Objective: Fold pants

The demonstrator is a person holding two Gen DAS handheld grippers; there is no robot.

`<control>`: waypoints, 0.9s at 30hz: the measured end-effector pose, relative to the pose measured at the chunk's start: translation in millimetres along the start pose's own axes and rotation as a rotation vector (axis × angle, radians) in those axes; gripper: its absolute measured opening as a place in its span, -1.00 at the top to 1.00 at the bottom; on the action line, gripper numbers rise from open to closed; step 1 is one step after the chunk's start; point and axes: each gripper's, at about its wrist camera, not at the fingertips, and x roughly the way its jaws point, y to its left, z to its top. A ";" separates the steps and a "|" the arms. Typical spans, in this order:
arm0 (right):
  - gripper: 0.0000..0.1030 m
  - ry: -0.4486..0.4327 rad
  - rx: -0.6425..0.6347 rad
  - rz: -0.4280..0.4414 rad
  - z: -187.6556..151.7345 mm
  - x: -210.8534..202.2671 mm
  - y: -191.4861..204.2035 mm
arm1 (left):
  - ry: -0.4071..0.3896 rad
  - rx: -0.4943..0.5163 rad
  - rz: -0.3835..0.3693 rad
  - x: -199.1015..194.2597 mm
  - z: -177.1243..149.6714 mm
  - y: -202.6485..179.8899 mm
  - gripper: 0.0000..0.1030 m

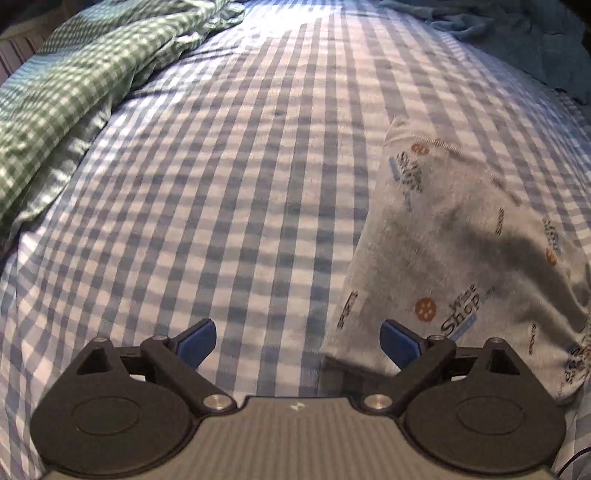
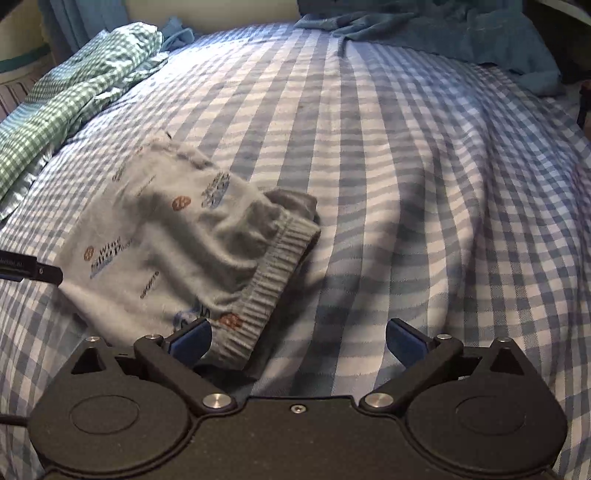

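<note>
— Two other heaps of cloth share the bed (image 2: 369, 155) with the pants (image 2: 177, 240): a green-checked sheet (image 2: 77, 110) bunched along the far left edge, and a rumpled teal cloth (image 2: 443, 33) across the far right corner. Neither touches the pants.

— Where do the pants lie?

— On the blue-and-white checked bedcover, folded into a short grey bundle printed with small words and brown dots. The ribbed waistband (image 2: 273, 280) faces the right tongs (image 2: 299, 343).

— And the tongs?

— Both spread wide, nothing between the blue pads. The right tongs hang over the waistband's near end, the left pad in front of the grey cloth, the right pad over bare bedcover. The left tongs (image 1: 298, 343) sit at the bundle's other side, the right pad in front of the fabric (image 1: 461, 240), the left over bare checks.

— Room to move?

— Plenty: bare bedcover stretches beyond and to the right of the pants.

— Any difference between the views?

— Only the right wrist view shows the waistband and a black part of the other tool (image 2: 33, 271) at the bundle's left edge. The left wrist view shows a stitched hem (image 1: 436, 142) at the far end.
</note>
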 end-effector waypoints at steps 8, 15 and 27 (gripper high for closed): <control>-0.98 -0.072 0.060 -0.140 44.4 34.2 4.5 | -0.131 0.181 -0.089 24.4 74.6 -61.4 -0.95; -0.98 -0.016 0.016 -0.225 49.0 70.9 -3.1 | -0.121 0.344 -0.073 87.9 94.2 -108.4 -0.94; -0.98 -0.062 -0.014 -0.158 46.2 50.8 11.3 | -0.072 0.309 -0.117 78.6 94.1 -96.8 -0.96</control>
